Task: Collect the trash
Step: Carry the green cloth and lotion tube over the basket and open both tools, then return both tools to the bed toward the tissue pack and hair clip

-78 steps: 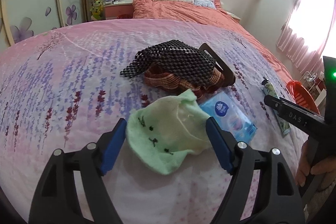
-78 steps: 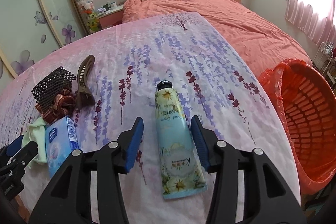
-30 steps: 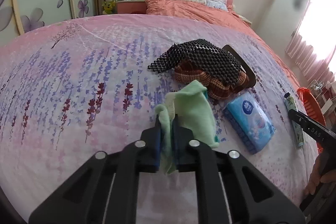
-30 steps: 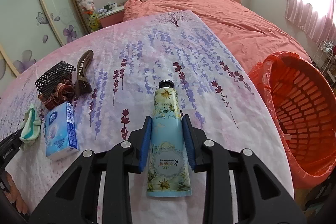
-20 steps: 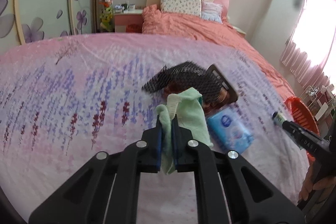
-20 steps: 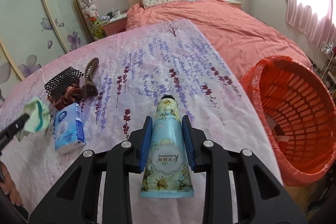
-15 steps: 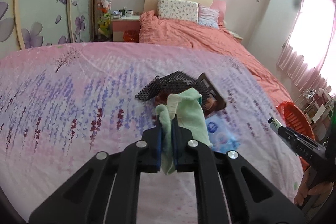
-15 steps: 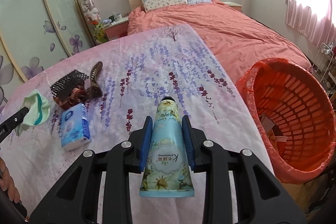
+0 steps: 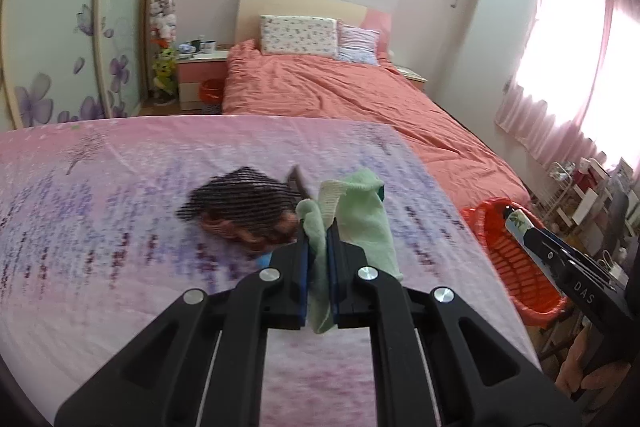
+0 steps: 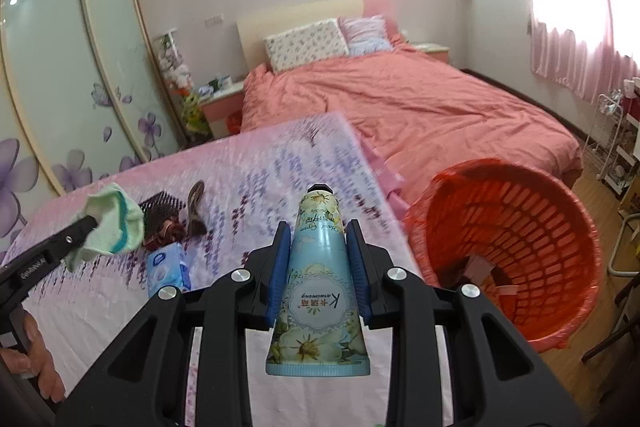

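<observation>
My left gripper is shut on a pale green sock, which hangs lifted above the pink lavender-print bedspread. From the right wrist view the same sock dangles at the left, off the left gripper. My right gripper is shut on a light blue hand cream tube, cap pointing forward, held above the bedspread. The tube and right gripper show at the right of the left wrist view, in front of the orange mesh trash basket. That basket stands just right of the tube.
A black mesh item on a brown scrunchie, a brown hair clip and a blue tissue pack lie on the bedspread. An orange bed fills the back. A rack stands at the right. A hand grips the left handle.
Both grippers have risen off the bedspread with the sock and the tube and swung right toward the orange basket, which now looms larger and closer in both views.
</observation>
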Tool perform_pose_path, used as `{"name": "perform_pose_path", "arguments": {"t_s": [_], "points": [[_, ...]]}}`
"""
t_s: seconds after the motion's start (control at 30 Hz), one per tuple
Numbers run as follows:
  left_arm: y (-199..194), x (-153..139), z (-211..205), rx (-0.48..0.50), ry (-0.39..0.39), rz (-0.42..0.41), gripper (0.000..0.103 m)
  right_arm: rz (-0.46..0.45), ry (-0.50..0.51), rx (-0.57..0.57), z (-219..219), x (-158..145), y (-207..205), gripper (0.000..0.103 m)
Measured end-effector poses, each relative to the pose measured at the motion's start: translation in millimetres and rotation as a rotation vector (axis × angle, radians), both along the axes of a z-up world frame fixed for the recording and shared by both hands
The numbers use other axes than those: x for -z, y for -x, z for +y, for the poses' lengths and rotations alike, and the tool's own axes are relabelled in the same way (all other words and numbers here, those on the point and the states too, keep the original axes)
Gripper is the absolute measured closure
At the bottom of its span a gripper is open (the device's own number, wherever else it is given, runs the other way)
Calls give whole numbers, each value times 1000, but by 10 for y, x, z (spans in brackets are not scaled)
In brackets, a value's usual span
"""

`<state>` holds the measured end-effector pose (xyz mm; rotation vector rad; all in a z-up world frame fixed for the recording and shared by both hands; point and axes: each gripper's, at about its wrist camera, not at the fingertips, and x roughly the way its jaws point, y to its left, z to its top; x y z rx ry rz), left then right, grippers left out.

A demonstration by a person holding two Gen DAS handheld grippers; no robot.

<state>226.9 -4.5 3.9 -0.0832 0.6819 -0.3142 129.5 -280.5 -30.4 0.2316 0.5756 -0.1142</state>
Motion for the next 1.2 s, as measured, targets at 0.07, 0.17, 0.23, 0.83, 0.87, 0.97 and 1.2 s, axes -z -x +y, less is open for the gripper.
{"name": "perform_pose_path", "arguments": {"t_s": [0.07,0.17,0.23,0.83,0.87,0.97,1.2], "points": [[11,-23,-172,31,11,4,94,-23,4,23,-107,-53,72,73],[47,-49,-450,81,20,3,94,-45,0,63,-300,-91,133,73],[42,-66,-601,111,21,0,94,-57,-8,98,-452,-110,177,73],[-65,168,-2666,414,9,53,87,-88,-132,318,-1737,87,288,73],[-83,199,-2733,413,4,54,82,-89,-142,322,-1787,116,271,73],[-141,316,-2890,415,-26,65,62,-68,-164,326,-1896,208,175,57],[-206,476,-2672,360,-79,68,55,-20,-111,320,-1790,363,264,47]]}}
